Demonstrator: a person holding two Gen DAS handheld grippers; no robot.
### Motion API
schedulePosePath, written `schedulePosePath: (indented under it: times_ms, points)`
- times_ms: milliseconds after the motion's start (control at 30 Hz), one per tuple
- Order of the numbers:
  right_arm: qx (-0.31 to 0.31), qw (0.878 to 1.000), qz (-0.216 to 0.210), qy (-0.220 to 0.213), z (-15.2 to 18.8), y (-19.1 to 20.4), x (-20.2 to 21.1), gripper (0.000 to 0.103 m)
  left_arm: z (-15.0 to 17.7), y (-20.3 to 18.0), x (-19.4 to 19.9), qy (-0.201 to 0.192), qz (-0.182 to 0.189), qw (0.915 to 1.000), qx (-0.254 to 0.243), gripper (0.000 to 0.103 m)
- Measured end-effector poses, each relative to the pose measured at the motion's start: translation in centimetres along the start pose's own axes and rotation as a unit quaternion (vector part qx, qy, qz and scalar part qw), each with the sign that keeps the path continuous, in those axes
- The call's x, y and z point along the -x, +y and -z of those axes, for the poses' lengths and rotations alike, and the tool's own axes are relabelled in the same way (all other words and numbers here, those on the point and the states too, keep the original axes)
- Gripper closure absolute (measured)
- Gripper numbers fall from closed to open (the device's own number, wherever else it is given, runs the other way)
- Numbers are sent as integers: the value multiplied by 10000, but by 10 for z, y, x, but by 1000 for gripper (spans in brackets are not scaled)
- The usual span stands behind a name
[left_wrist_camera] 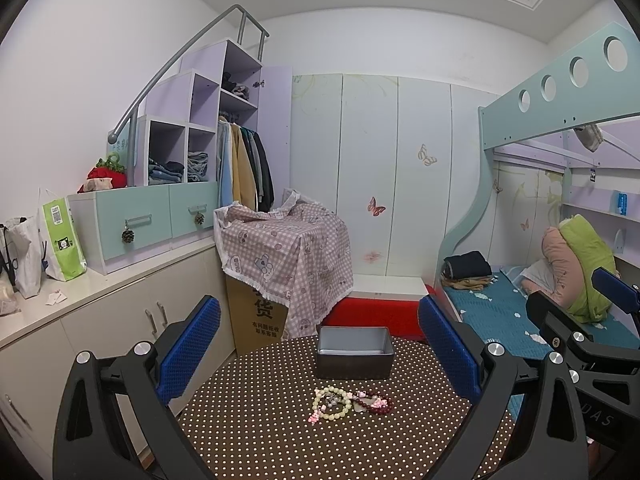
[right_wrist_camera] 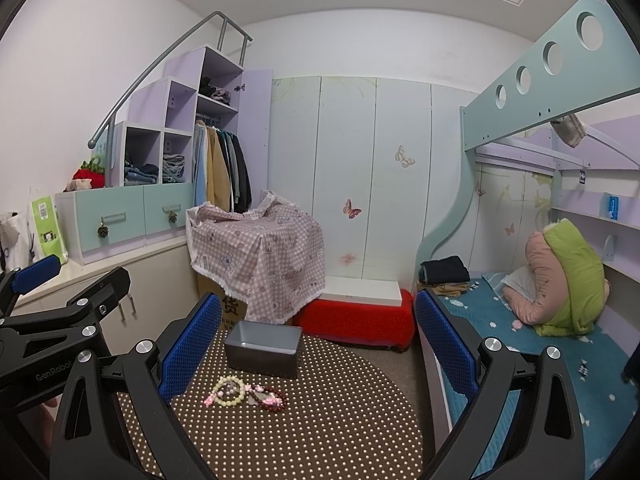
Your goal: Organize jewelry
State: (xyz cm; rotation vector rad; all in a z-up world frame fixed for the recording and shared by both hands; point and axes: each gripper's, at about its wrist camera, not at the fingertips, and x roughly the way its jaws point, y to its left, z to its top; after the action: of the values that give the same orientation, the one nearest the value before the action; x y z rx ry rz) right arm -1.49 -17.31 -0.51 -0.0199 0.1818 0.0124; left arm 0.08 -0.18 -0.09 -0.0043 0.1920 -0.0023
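We hold both tools above the near edge of a round worktop [left_wrist_camera: 280, 420] with a brown, white-dotted cover. Left tool [left_wrist_camera: 316, 354]: blue-padded fingers [left_wrist_camera: 188, 354] spread wide, released, nothing between them. Right tool [right_wrist_camera: 318, 350]: likewise released, pads apart and empty.

Jewelry lies in one small cluster on the worktop, ahead of the left tool and roughly centred between its fingers; from the right tool it sits ahead and toward that tool's left finger. The cluster holds a pale green bead bracelet [left_wrist_camera: 332, 404], a dark red bead bracelet [left_wrist_camera: 378, 402] touching it on the side toward the right tool, and small pink charm pieces [left_wrist_camera: 316, 417] at the edge nearest us. We cannot tell how many separate pieces are tangled here.

Beyond the cluster, further from both tools, stands an open grey rectangular box [left_wrist_camera: 354, 354], upright, apart from the beads; what we can see of its inside is bare.

In the left wrist view the right tool shows at the right edge; in the right wrist view the left tool [right_wrist_camera: 60, 280] shows at the left edge
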Motion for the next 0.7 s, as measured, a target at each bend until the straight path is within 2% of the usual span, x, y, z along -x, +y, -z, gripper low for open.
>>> schedulePosePath:
  times_ms: [700]
  points:
    - [-19,9999,8,122,-11,-5,-7,9,-8,-4,-7,109,-41,9999,-79,7]
